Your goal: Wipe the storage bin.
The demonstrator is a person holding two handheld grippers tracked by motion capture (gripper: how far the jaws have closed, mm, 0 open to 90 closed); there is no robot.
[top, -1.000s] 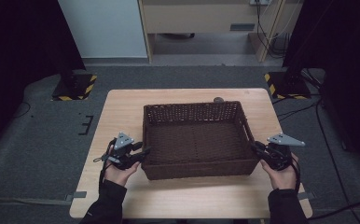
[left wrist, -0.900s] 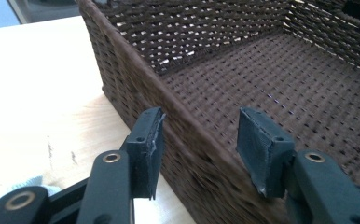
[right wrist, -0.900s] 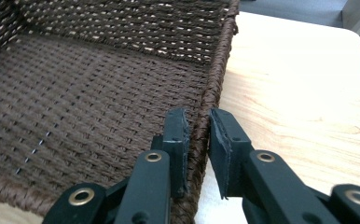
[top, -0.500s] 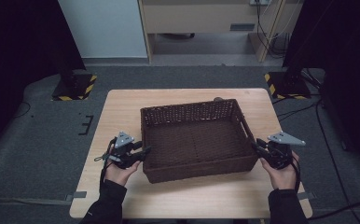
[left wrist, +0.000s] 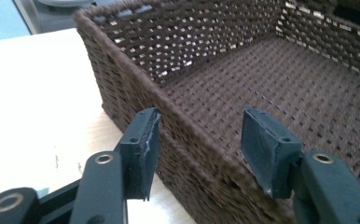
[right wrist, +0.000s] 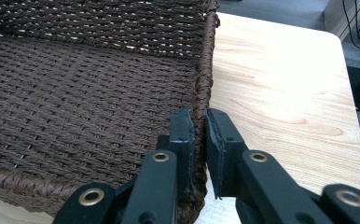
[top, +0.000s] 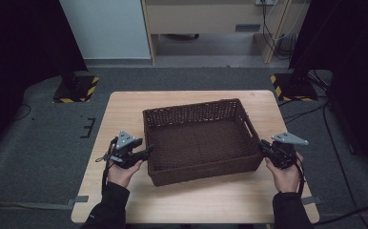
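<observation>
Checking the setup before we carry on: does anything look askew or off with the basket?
Yes: the dark brown woven basket sits skewed on the light wooden table. The right gripper clamps its side wall; the left gripper, just opening, straddles the opposite wall without pressing.

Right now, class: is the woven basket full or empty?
Empty. The high view shows the basket with its woven floor bare, and the left gripper view shows nothing lying on that floor either.

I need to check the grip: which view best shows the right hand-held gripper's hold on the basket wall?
The right gripper view: its right hand-held gripper pinches the basket wall. The high view shows it small.
</observation>
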